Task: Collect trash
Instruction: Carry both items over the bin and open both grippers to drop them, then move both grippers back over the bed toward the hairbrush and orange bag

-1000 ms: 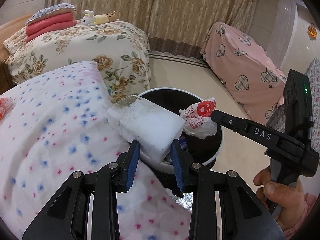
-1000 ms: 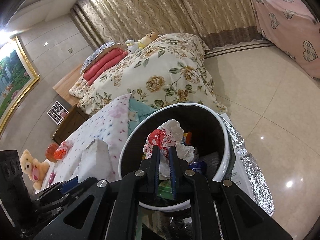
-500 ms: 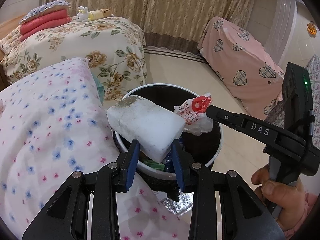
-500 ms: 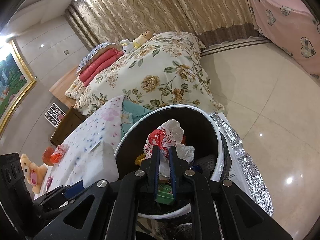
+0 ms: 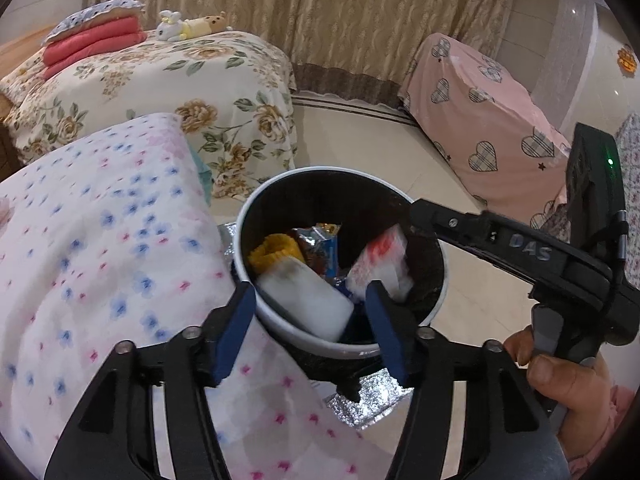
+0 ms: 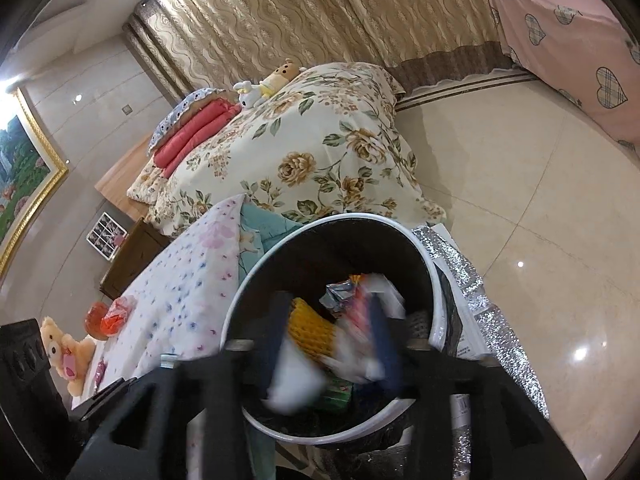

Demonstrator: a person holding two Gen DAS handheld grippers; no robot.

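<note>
A round black bin with a white rim stands on the floor beside the bed. My left gripper is open above its near rim. The white foam block lies blurred inside the bin, also seen in the right wrist view. My right gripper is open over the bin, its arm crossing the left wrist view. The white and red plastic bag is blurred inside the bin. A yellow mesh piece and snack wrappers lie in the bin.
A spotted white blanket covers the bed at left. A floral bed stands behind it and a pink heart-patterned cover at right. Silver foil lies under the bin. A teddy bear and orange bag sit on the blanket.
Both grippers opened. The foam block dropped from the left gripper into the bin, and the white and red bag dropped from the right gripper into the bin.
</note>
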